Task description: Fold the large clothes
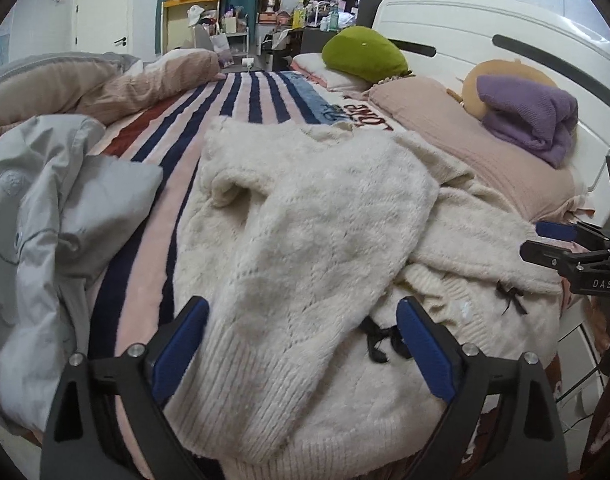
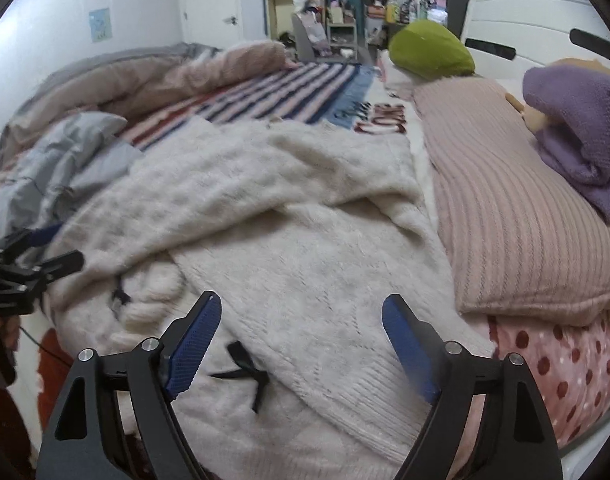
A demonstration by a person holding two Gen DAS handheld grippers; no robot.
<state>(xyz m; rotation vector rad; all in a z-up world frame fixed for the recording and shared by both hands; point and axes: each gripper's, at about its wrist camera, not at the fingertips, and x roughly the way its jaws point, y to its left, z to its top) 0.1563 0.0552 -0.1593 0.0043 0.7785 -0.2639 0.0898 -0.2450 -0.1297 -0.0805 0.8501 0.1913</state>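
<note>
A cream fuzzy knit cardigan (image 1: 313,224) with small black bows (image 1: 379,338) lies on the bed, one sleeve folded across its body. My left gripper (image 1: 303,344) is open, its blue-padded fingers straddling the sleeve cuff without pinching it. My right gripper (image 2: 301,344) is open just above the cardigan (image 2: 289,240) near a black bow (image 2: 245,372). The right gripper also shows at the right edge of the left wrist view (image 1: 561,240); the left gripper shows at the left edge of the right wrist view (image 2: 37,252).
A grey garment (image 1: 45,208) lies crumpled to the left. A pink ribbed pillow (image 2: 517,216) with a folded purple knit (image 2: 581,128) lies to the right by the white headboard (image 1: 505,28). A striped blanket (image 1: 225,108) covers the bed; a green cushion (image 1: 363,54) lies behind.
</note>
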